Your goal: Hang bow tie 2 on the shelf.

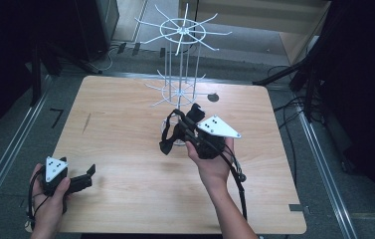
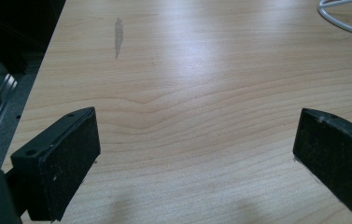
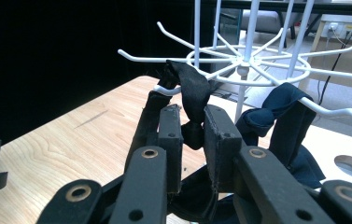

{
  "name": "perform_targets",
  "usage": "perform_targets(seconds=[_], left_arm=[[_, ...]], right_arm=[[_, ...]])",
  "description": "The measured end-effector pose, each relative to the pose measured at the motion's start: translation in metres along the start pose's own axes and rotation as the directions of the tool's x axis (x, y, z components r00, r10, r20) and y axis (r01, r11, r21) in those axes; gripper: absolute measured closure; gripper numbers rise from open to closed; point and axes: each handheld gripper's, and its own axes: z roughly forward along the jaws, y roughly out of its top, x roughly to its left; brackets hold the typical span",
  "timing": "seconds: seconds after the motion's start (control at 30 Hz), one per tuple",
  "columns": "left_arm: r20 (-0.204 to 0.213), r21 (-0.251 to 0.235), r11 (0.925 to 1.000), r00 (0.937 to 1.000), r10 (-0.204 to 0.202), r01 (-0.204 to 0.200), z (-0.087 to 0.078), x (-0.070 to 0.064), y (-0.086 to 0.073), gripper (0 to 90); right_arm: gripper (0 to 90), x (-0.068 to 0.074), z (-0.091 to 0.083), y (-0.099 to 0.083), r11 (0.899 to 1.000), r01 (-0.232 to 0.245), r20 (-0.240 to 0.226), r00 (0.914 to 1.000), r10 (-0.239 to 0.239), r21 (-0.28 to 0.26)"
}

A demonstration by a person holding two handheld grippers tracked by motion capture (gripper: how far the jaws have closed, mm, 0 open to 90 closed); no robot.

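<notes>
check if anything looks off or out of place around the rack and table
Nothing looks damaged or spilled. The white wire rack stands upright. The right gripper is shut on a black strap looped over a lower hook. The left gripper is open over the table, which has a small grey smudge near its left edge.

Lab: black curtains [image 1: 6,59], floor cables [image 1: 287,107]

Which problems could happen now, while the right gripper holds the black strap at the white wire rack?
1. The black strap is only draped over one thin hook of the white wire rack; it may slip off on release.
2. Pulling with the right gripper could tip the tall, light-looking rack.
3. The dark blue strap hangs close by and might tangle.
</notes>
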Motion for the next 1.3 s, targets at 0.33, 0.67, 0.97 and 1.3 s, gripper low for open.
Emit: perform_targets(seconds=[0.33, 0.67, 0.97, 1.3], left_arm=[[0.003, 0.0, 1.0, 1.0, 0.001, -0.001, 0.0, 0.0, 0.0, 1.0], [0.002, 0.002, 1.0, 1.0, 0.002, -0.002, 0.0, 0.0, 0.0, 1.0], [0.003, 0.002, 1.0, 1.0, 0.002, -0.002, 0.0, 0.0, 0.0, 1.0], [0.004, 0.003, 1.0, 1.0, 0.002, -0.002, 0.0, 0.0, 0.0, 1.0]], right_arm=[[79.4, -0.004, 0.007, 0.0, 1.0, -0.009, 0.015, 0.9998, 0.009, 0.009], [79.4, -0.005, 0.015, 0.004, 1.0, -0.017, 0.028, 0.9995, 0.016, 0.011], [79.3, -0.01, 0.021, 0.002, 0.999, -0.027, 0.048, 0.9985, 0.026, 0.02], [78.3, -0.016, 0.028, -0.007, 0.998, -0.035, 0.06, 0.9977, 0.032, 0.045]])
